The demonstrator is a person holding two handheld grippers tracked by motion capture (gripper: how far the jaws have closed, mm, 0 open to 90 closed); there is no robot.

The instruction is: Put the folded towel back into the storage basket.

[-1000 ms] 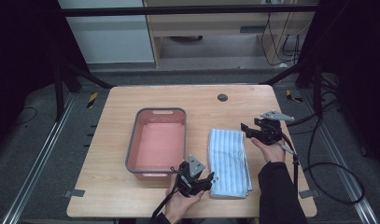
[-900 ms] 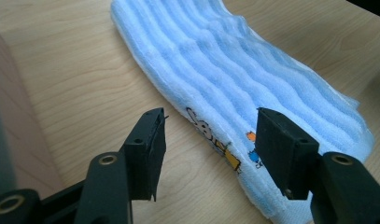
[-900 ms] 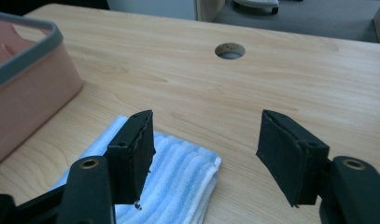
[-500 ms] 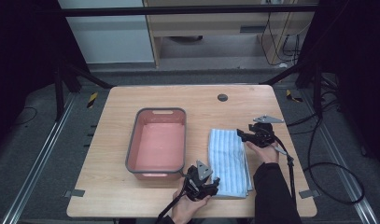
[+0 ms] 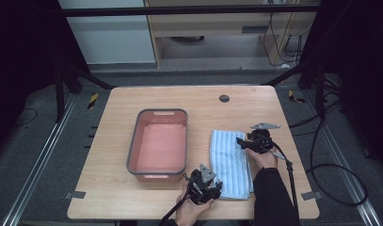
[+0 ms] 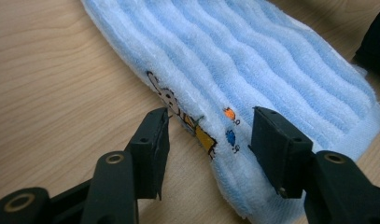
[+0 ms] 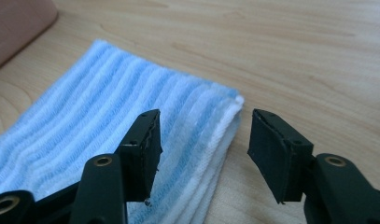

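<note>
A folded blue-and-white striped towel (image 5: 230, 162) lies flat on the wooden table (image 5: 114, 127), right of a pink basin (image 5: 159, 143). My left gripper (image 5: 209, 187) is open at the towel's near left corner; in the left gripper view its jaws straddle the towel's edge (image 6: 211, 135), which carries a small cartoon print. My right gripper (image 5: 242, 142) is open at the towel's far right side; in the right gripper view its jaws straddle the folded towel edge (image 7: 215, 140). Neither holds anything.
The pink basin with a grey rim (image 5: 132, 141) stands empty, close beside the towel's left side. A dark round hole (image 5: 224, 98) marks the table's far middle. Cables (image 5: 321, 165) trail off the table's right edge.
Both grippers have closed in on the towel: the left moved right to its near corner, the right came down and left onto its far right edge.
</note>
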